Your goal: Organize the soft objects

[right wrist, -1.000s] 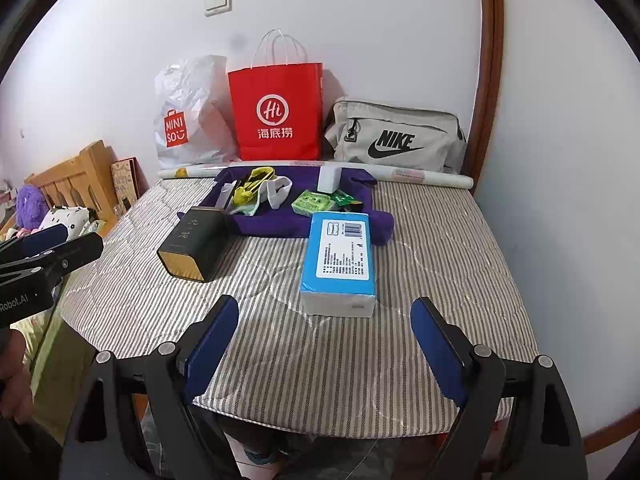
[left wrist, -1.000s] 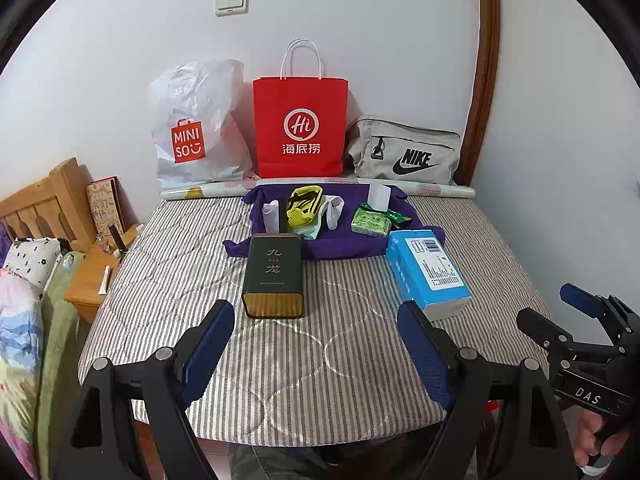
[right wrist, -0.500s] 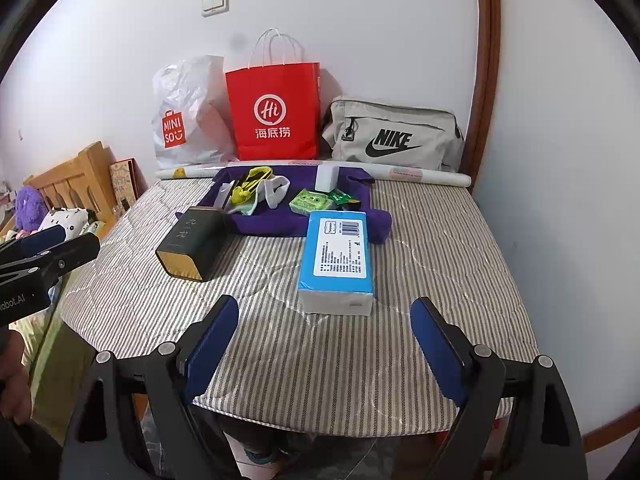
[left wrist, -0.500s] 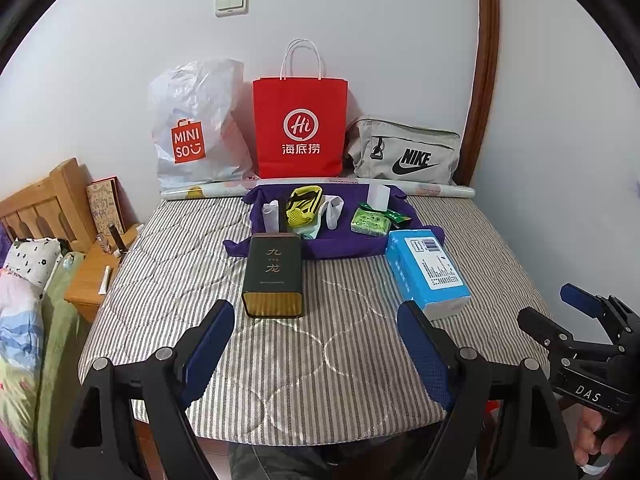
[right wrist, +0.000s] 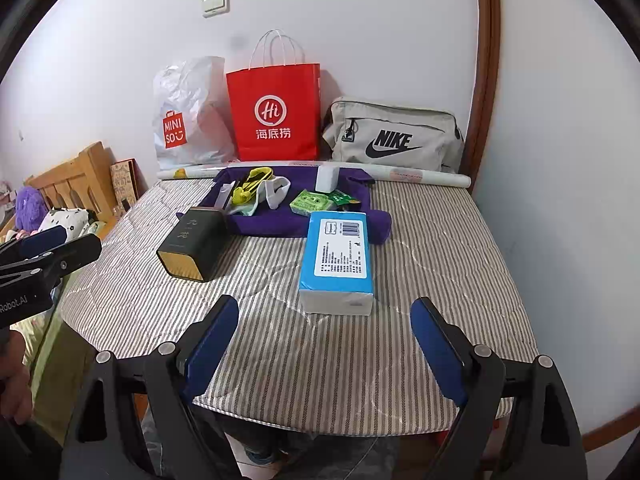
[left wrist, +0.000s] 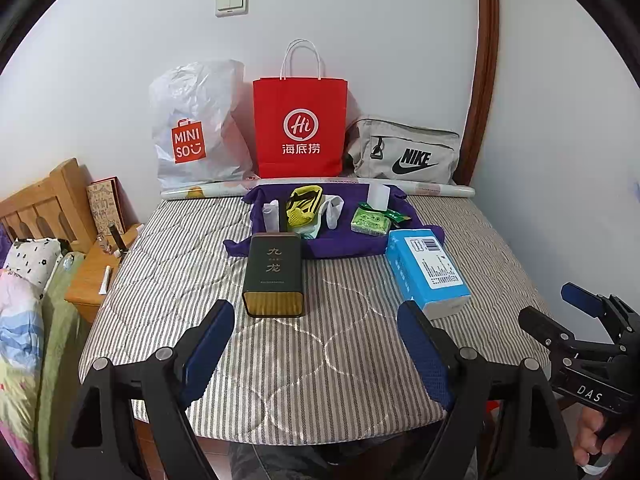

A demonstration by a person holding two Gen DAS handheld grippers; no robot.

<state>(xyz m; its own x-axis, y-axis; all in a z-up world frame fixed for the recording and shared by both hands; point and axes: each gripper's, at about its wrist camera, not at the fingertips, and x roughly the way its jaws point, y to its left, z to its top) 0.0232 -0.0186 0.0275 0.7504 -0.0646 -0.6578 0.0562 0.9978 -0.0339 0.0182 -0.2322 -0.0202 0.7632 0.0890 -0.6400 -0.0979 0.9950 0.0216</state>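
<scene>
Left wrist view shows the striped quilted table point(left wrist: 304, 360) from its near edge. Going left to right, the Miniso plastic bag point(left wrist: 196, 128) leans on the wall, then the red paper bag point(left wrist: 300, 128) and the grey Nike bag point(left wrist: 404, 154), probably parked there as possible containers. In front of them the purple cloth point(left wrist: 340, 244) is spread flat and carries the small soft things: a white roll point(left wrist: 271, 216), a yellow mesh pouch point(left wrist: 303, 208), a white sock point(left wrist: 333, 210) and a green packet point(left wrist: 370, 222). Nearer lie the dark tin point(left wrist: 273, 276) and, to its right, the blue tissue pack point(left wrist: 428, 272), its far end touching the cloth. The left gripper point(left wrist: 316, 336) and right gripper point(right wrist: 325, 330) both hover wide apart and empty over the near edge, each lined up with the object ahead of it, which suits either approaching or backing away.
</scene>
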